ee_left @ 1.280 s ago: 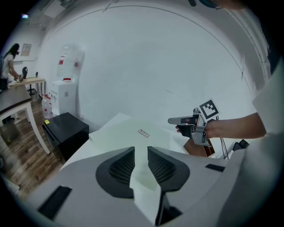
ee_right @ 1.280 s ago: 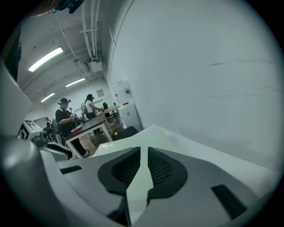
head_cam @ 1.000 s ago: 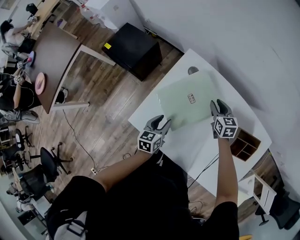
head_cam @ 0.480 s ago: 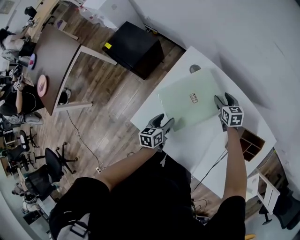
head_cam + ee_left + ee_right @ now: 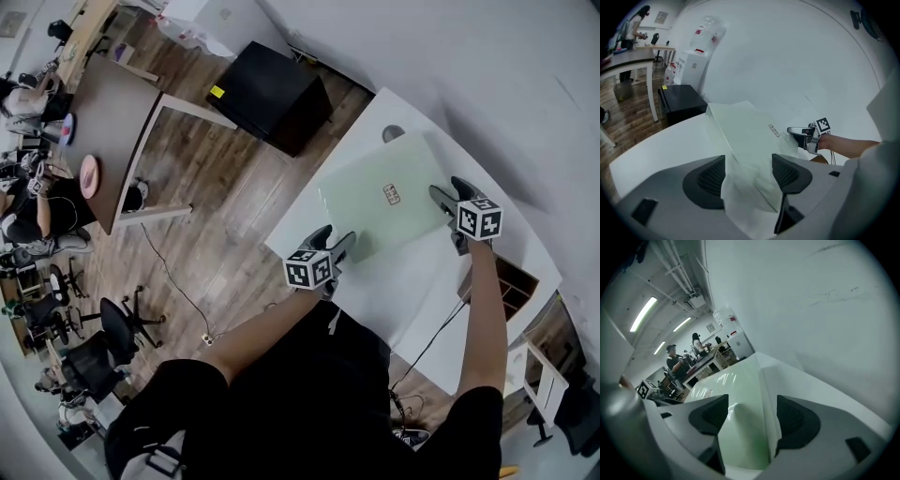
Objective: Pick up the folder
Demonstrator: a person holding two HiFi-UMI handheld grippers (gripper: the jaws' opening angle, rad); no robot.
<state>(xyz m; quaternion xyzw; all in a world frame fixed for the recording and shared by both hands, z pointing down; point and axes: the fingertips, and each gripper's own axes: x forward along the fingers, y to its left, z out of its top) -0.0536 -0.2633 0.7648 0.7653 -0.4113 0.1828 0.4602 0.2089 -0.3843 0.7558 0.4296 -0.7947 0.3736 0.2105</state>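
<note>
Lying on the white counter [image 5: 412, 295], the pale green folder [image 5: 384, 197] has a claw at each of two opposite corners. The left claw [image 5: 339, 246] reaches over the folder's near-left corner. In the left gripper view that translucent corner stands in the claw's gap, and the jaws are wide and opening, no longer clamped on it. Whether the sheet brushes a pad I cannot tell. The right claw [image 5: 448, 199] comes in at the folder's right corner. In the right gripper view the glossy green edge runs up between its jaws, which are likewise spreading apart and not squeezing the cover.

A small printed label [image 5: 391, 195] marks the middle of the folder's cover. Just past the folder's far corner a small grey disc [image 5: 393, 133] rests on the counter. Beyond the folder, off the counter's far-left edge, a black cabinet [image 5: 272, 94] stands on the wood floor [image 5: 216, 206]. To the right of the folder, past the counter's edge, a wooden cubby [image 5: 502, 286] shows.
</note>
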